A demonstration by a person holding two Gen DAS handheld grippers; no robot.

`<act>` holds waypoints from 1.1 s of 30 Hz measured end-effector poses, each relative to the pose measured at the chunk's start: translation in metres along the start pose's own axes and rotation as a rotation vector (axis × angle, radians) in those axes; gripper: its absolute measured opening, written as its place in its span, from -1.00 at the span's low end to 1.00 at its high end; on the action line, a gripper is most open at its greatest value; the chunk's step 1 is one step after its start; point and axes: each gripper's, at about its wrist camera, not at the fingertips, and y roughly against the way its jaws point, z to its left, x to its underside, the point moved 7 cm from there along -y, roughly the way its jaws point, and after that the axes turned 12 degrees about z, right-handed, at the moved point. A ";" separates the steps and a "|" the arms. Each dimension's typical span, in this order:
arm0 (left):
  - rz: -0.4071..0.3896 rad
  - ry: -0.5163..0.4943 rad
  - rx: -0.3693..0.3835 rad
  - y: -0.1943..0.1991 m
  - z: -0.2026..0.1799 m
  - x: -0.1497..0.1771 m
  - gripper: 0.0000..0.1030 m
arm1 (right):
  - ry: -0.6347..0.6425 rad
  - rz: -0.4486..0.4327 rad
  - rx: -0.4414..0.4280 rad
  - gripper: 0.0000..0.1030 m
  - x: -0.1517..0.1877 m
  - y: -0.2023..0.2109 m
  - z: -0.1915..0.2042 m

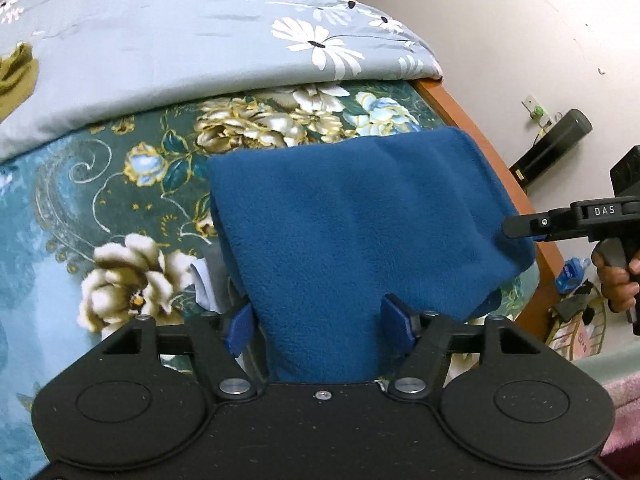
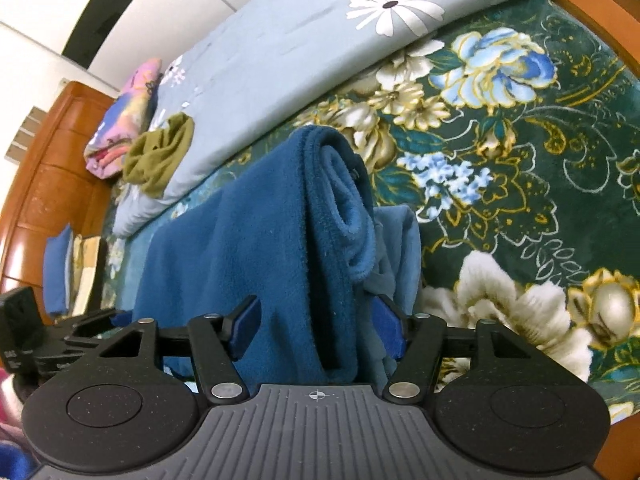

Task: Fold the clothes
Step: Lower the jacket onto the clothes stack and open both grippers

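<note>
A dark blue fleece garment [image 1: 352,216] lies folded on the green floral bedspread [image 1: 120,184]. My left gripper [image 1: 320,326] stands at its near edge with the cloth running between the blue pads, and the jaws look wide apart. My right gripper [image 2: 316,326] is at the garment's [image 2: 248,248] side edge, cloth layers between its pads too, jaws also wide. The right gripper also shows in the left wrist view [image 1: 520,228], touching the garment's right edge near the bed's side. The left gripper body [image 2: 36,344] shows at the lower left of the right wrist view.
A grey-blue daisy quilt [image 1: 180,40] lies along the far side of the bed. An olive garment [image 2: 160,152] and a pink folded cloth [image 2: 120,120] sit on it near the wooden headboard [image 2: 52,168]. The wooden bed rail [image 1: 512,176] runs at the right, with floor clutter beyond.
</note>
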 end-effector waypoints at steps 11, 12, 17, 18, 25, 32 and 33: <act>-0.073 -0.002 -0.014 0.042 0.008 0.003 0.50 | 0.053 -0.087 0.110 0.19 0.011 0.039 0.027; -0.081 -0.001 -0.016 0.047 0.009 0.003 0.51 | 0.059 -0.098 0.135 0.20 0.012 0.043 0.032; -0.098 -0.046 -0.003 0.060 0.012 0.009 0.57 | 0.089 -0.125 0.195 0.24 0.020 0.046 0.064; -0.098 -0.063 0.001 0.063 0.012 0.011 0.58 | 0.091 -0.131 0.206 0.26 0.023 0.045 0.072; -0.132 -0.230 0.009 0.096 0.022 0.038 0.79 | 0.061 -0.205 0.270 0.49 0.060 0.029 0.130; -0.184 -0.311 0.007 0.135 0.063 0.080 0.89 | 0.043 -0.258 0.352 0.82 0.105 -0.002 0.196; -0.194 -0.308 0.008 0.141 0.072 0.086 0.91 | 0.044 -0.261 0.362 0.83 0.111 -0.006 0.205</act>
